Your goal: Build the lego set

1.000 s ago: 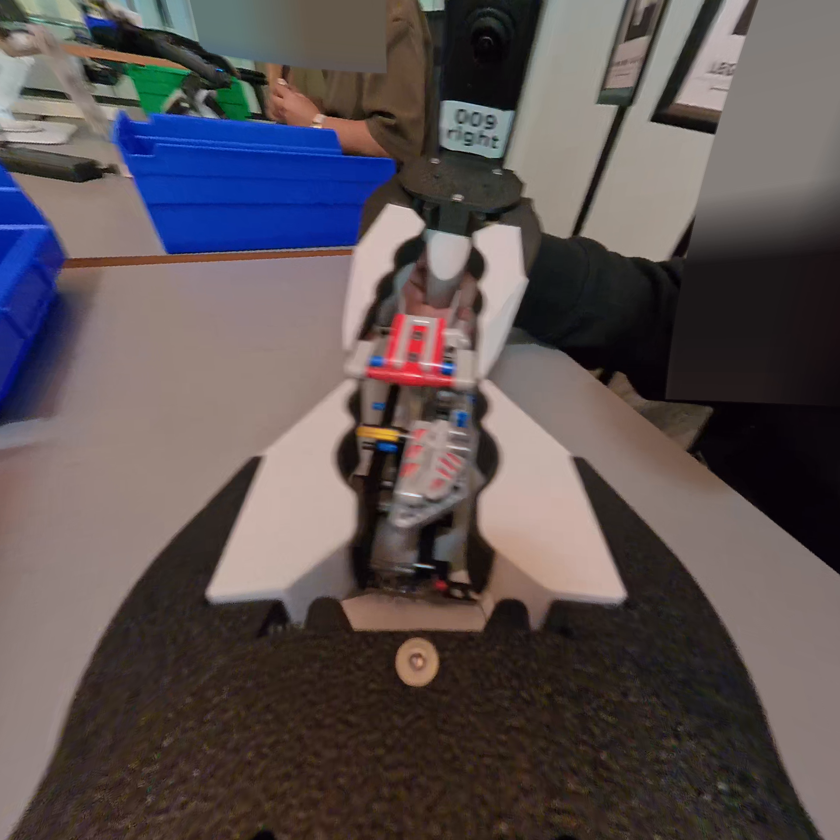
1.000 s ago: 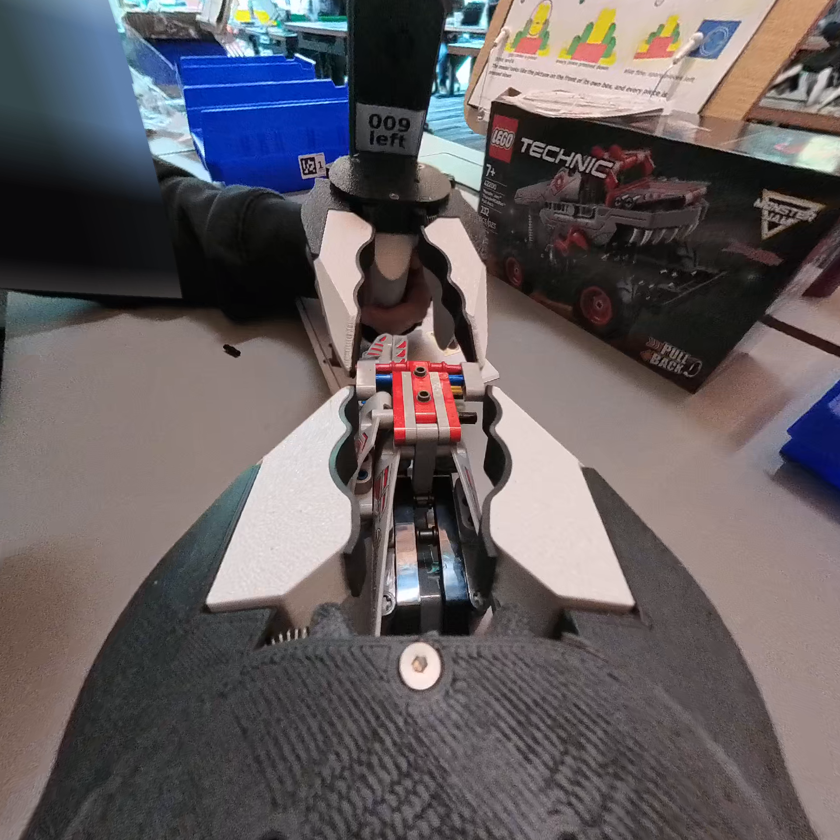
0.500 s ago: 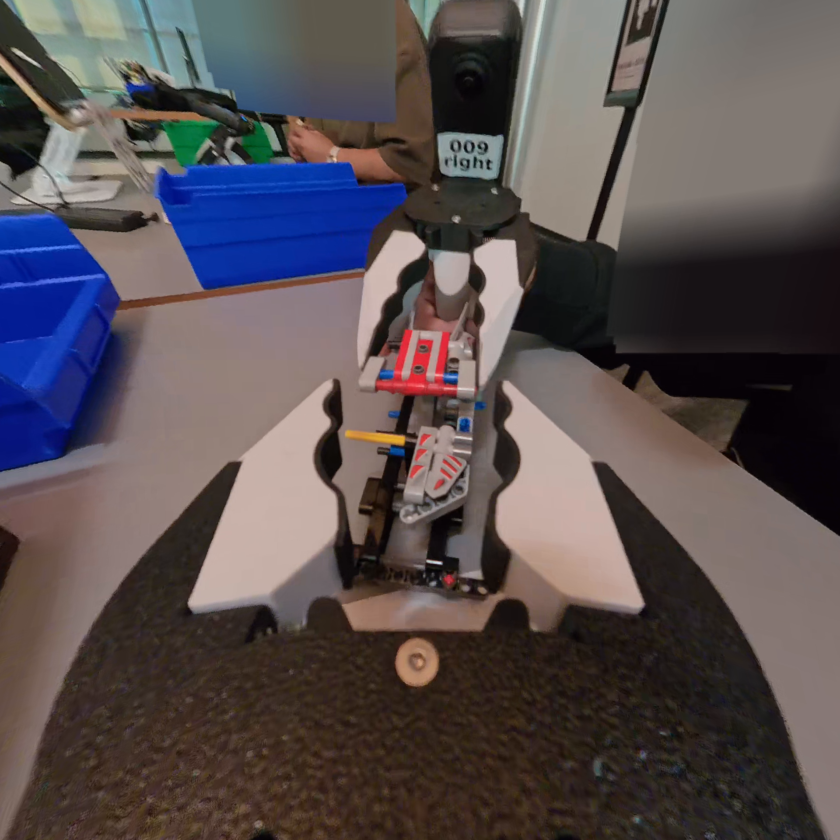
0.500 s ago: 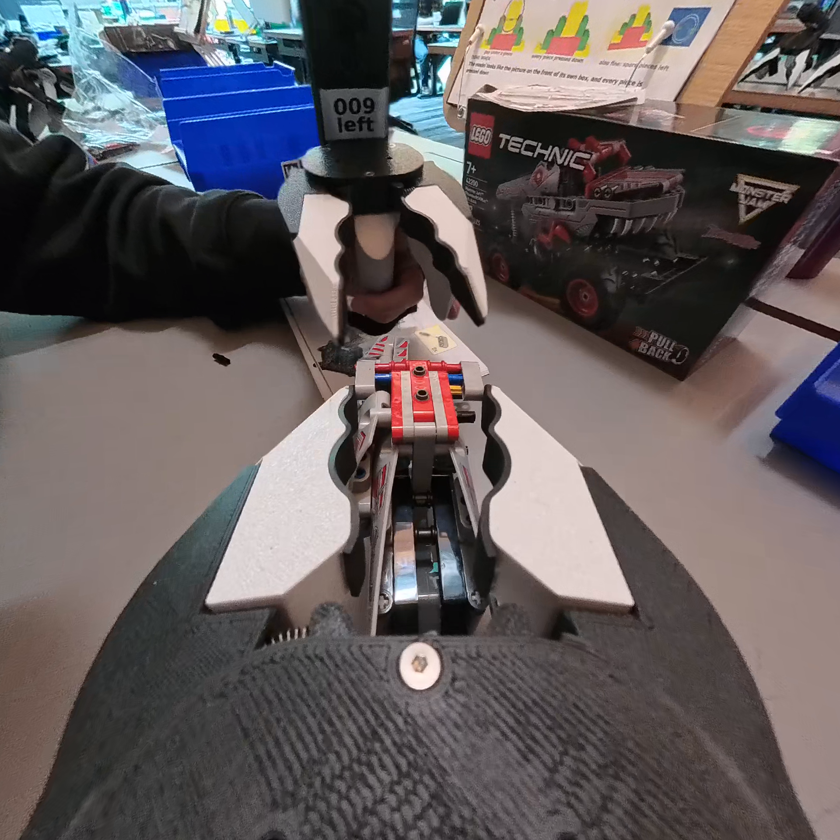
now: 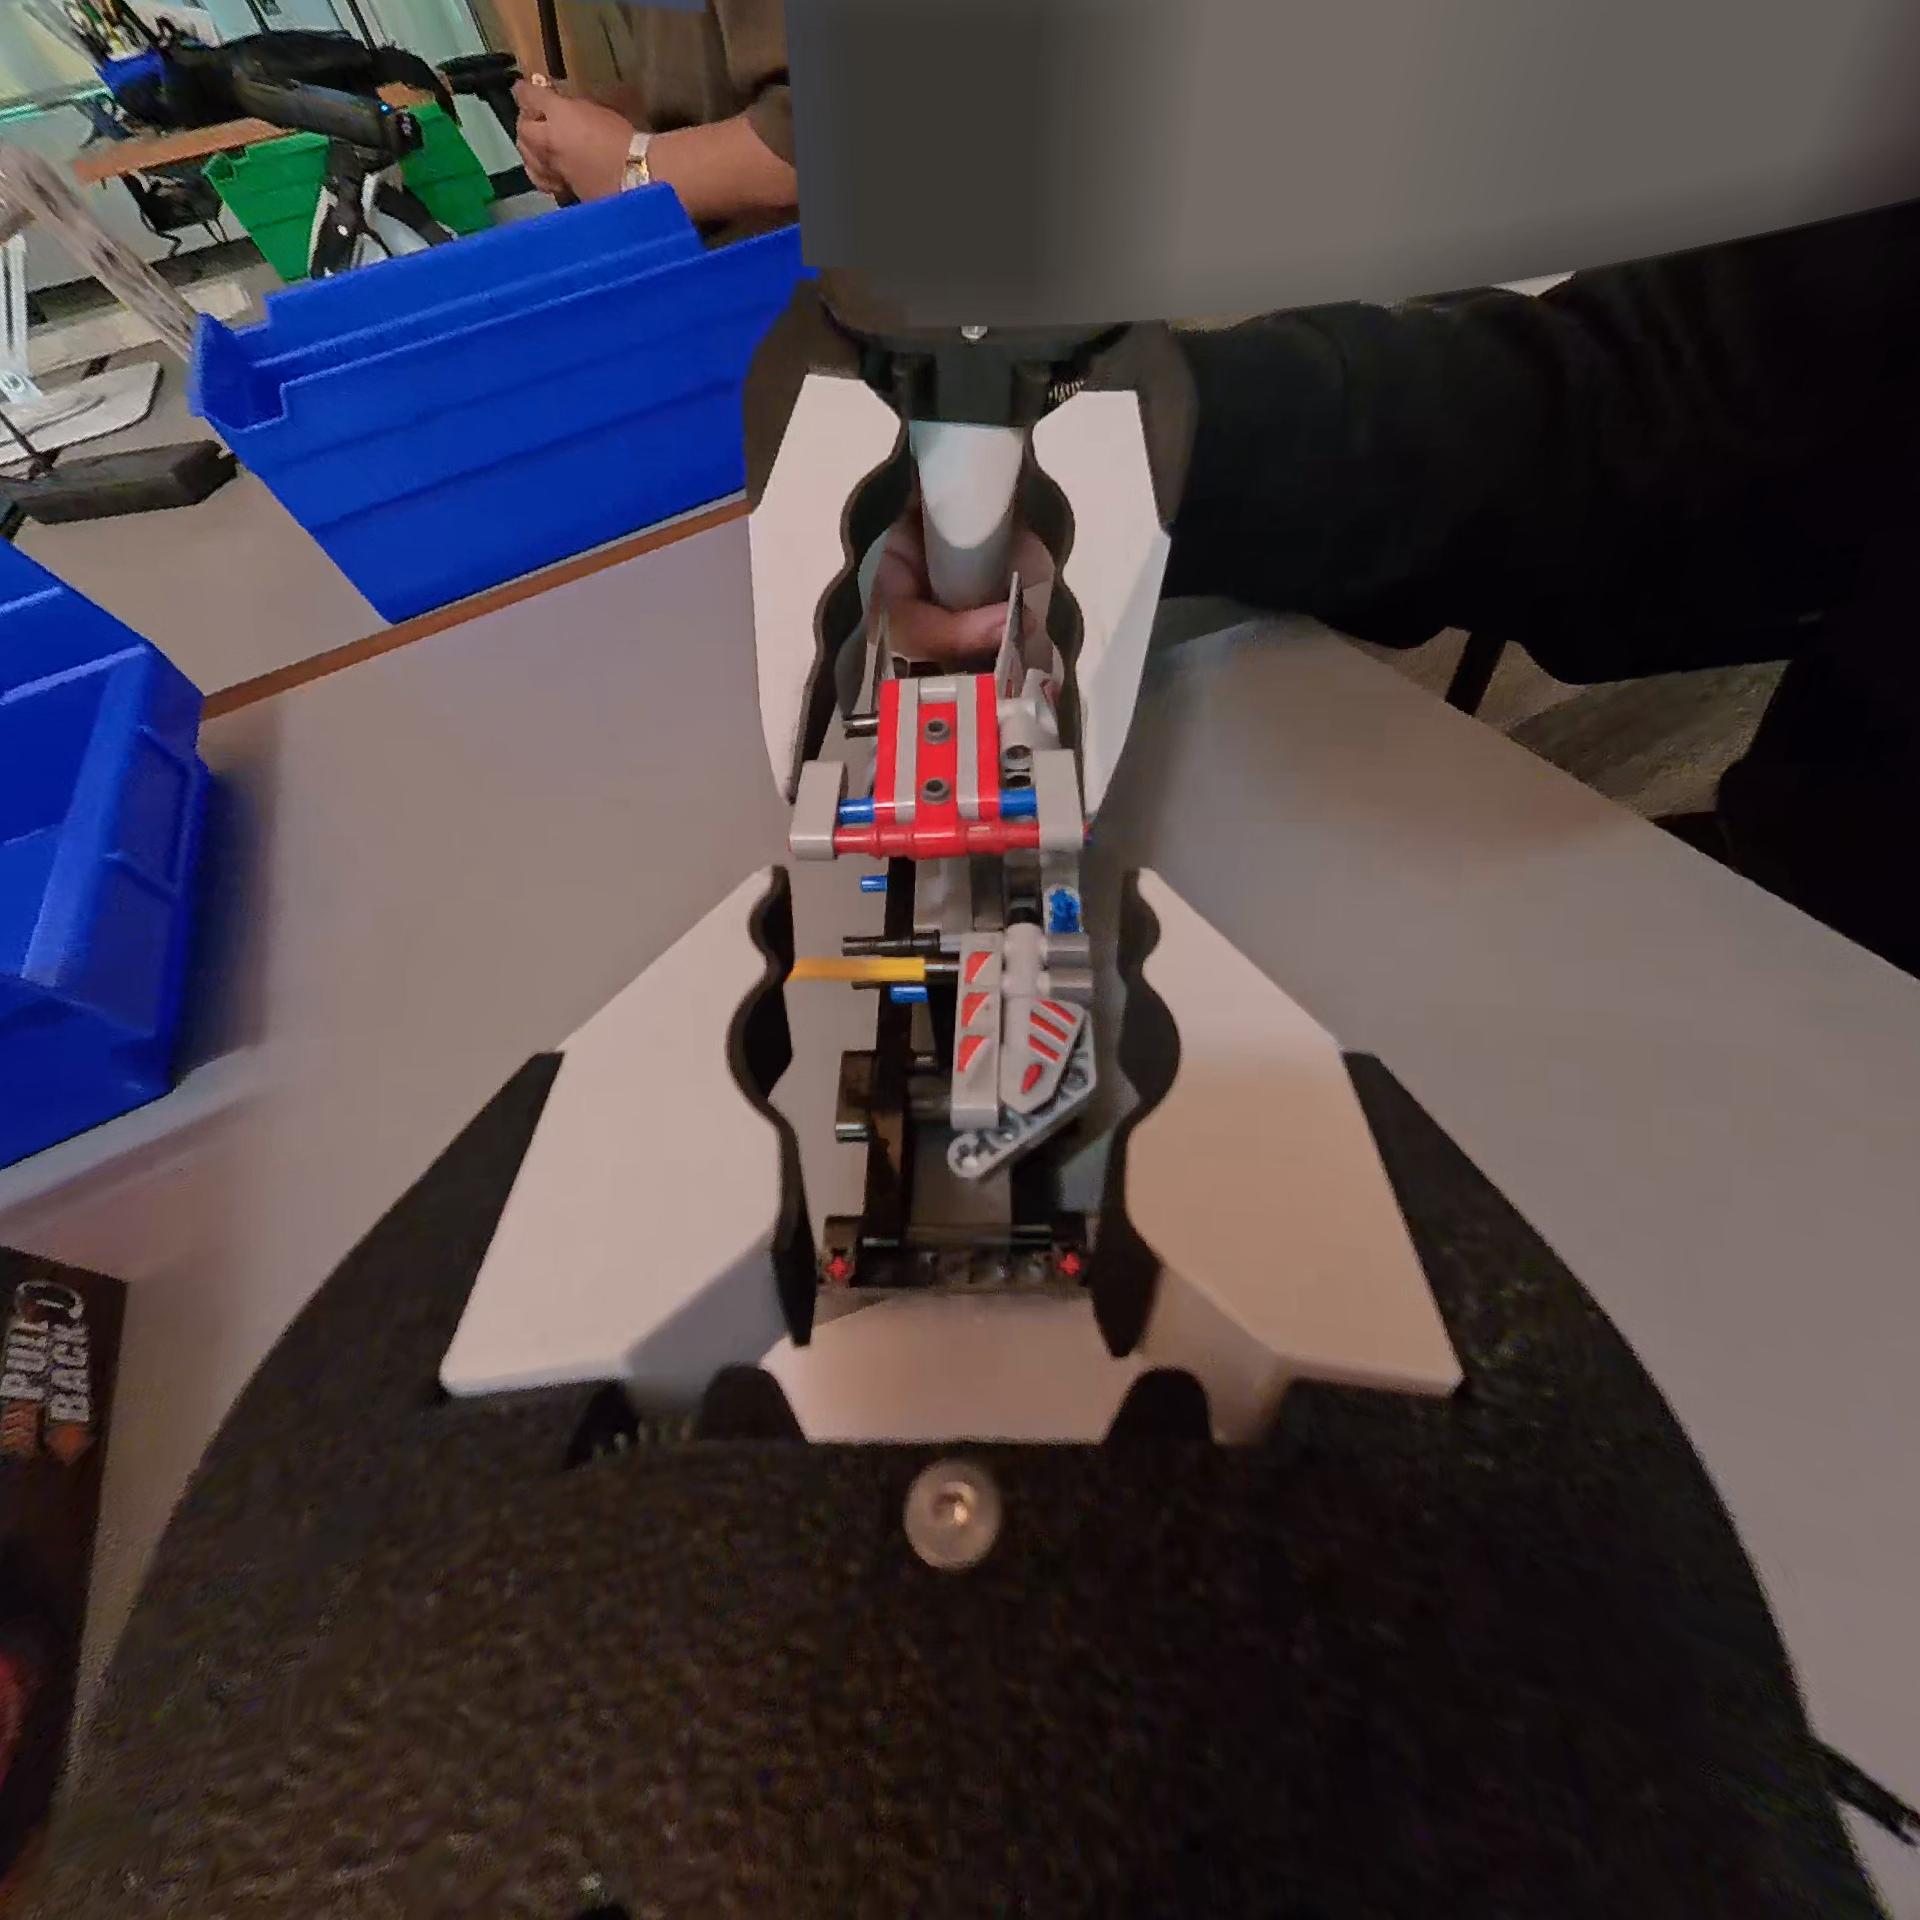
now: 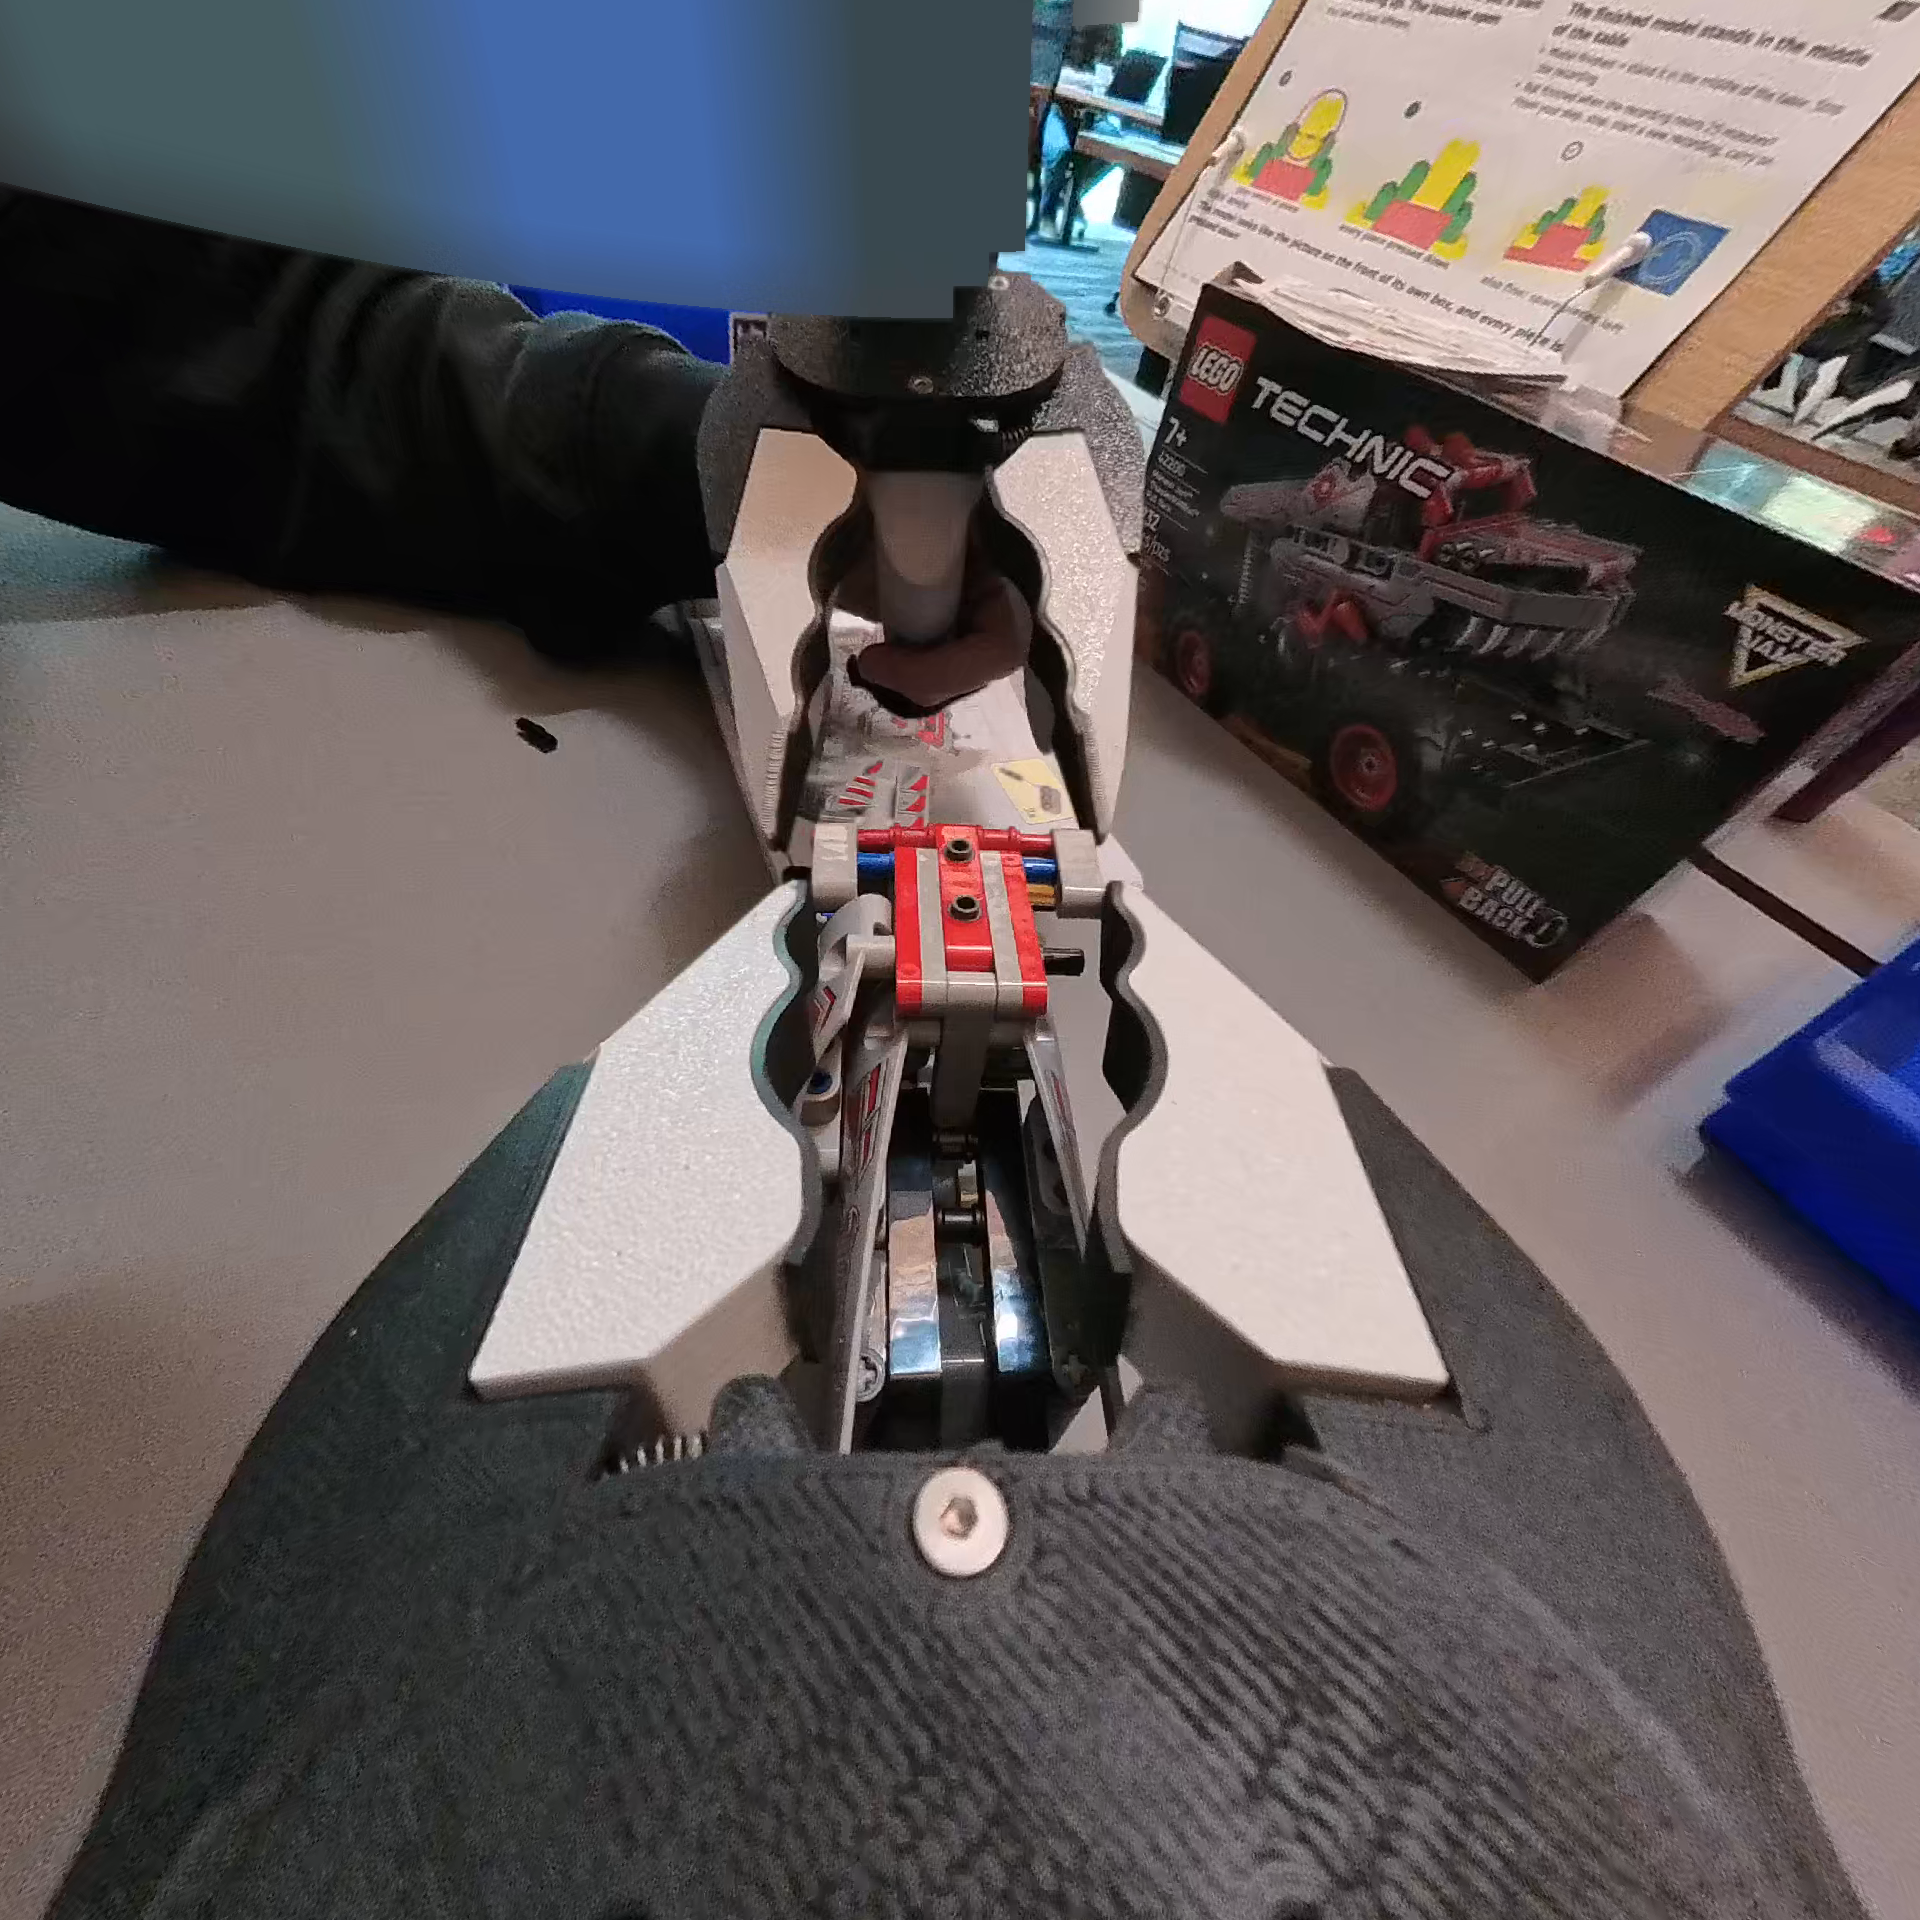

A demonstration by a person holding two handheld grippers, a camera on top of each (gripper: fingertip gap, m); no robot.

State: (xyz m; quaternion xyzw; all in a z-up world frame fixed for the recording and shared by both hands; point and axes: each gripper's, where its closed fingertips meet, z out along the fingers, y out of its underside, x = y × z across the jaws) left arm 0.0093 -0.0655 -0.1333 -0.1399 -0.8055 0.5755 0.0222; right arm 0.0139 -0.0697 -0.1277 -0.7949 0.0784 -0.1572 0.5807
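Right claw (image 6: 951, 935) grips the lego model (image 6: 961, 1018) lengthwise, red end toward left claw (image 6: 914, 821).

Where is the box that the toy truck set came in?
In the right wrist view the lego box stands on the grey table at the right, beyond the grippers, in front of a leaning instruction board, with a blue bin nearer.

Grey table (image 5: 468, 831) — blue bins (image 5: 499, 395), windows
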